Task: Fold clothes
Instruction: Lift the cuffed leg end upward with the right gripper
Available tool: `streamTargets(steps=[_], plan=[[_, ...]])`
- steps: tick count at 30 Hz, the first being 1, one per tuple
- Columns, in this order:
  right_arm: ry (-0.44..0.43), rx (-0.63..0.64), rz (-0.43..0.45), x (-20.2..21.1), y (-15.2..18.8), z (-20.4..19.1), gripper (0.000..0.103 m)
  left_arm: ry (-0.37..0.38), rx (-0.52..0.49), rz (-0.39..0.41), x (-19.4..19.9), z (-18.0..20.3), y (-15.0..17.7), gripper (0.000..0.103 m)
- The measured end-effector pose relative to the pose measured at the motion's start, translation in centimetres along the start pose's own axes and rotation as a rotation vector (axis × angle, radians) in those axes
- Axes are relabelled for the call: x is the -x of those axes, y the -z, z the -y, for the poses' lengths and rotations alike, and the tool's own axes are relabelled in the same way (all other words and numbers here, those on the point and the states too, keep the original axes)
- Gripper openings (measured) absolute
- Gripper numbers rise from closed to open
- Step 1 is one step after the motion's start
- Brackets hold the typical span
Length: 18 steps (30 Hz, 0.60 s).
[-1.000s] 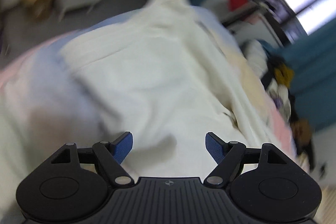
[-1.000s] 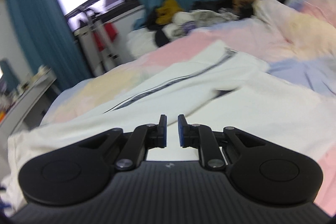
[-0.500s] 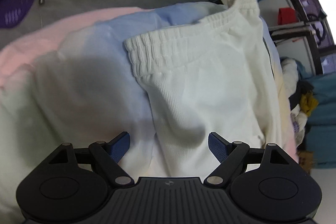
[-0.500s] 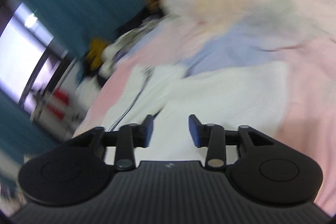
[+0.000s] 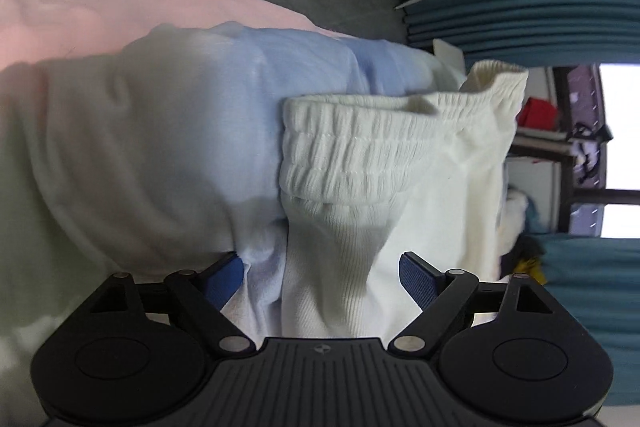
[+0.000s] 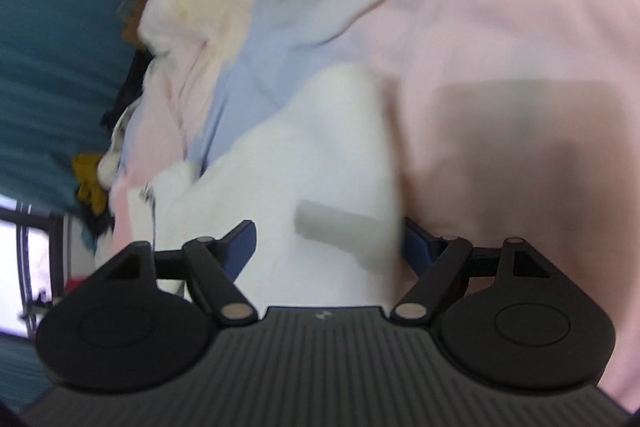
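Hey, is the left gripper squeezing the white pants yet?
Apart. The left wrist view shows the left gripper wide open, white pants lying between its fingers, a gap beside the right pad.

Both views are taken from just behind the fingers, angled down and very near the bed [image 5: 120, 147]. The white garment [image 5: 360, 187] and teal curtains [image 5: 540, 7] are shared; each view is rolled sideways.
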State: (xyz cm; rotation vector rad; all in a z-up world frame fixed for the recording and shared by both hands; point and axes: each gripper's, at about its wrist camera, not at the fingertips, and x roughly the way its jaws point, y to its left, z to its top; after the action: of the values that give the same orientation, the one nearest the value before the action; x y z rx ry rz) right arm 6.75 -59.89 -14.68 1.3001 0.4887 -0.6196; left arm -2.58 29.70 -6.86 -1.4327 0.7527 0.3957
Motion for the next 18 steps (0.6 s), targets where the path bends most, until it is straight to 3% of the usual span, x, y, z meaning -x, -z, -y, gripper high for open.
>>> streamTargets(steps=[2, 5, 7, 9, 14, 16, 18], plan=[[-0.096, 0.053, -0.014, 0.1, 0.5, -1.7, 0.08, 0.024, 0.008, -0.001, 0.2, -0.1, 0.1, 0.086], [-0.229, 0.127, 0.031, 1.5, 1.2, -3.7, 0.08, 0.057, -0.018, -0.012, 0.2, 0.3, 0.3, 0.086], [-0.264, 0.16, 0.042, 1.8, 1.5, -4.5, 0.08, 0.072, -0.056, -0.024, 0.2, 0.9, 0.7, 0.086], [-0.233, 0.156, 0.029, 1.3, 1.3, -4.3, 0.079, 0.076, -0.096, -0.033, 0.2, 1.5, 1.0, 0.086], [-0.041, 0.027, -0.011, -0.1, 0.5, -0.7, 0.079, 0.148, -0.12, -0.05, 0.5, 2.0, 1.5, 0.084], [-0.024, -0.006, -0.011, 0.0, 0.6, 0.2, 0.078, 0.176, -0.116, -0.054, 0.6, 2.0, 1.7, 0.084], [-0.085, -0.01, -0.007, 0.4, 0.7, 0.1, 0.075, 0.183, -0.115, -0.049, 0.6, 2.1, 1.7, 0.084]])
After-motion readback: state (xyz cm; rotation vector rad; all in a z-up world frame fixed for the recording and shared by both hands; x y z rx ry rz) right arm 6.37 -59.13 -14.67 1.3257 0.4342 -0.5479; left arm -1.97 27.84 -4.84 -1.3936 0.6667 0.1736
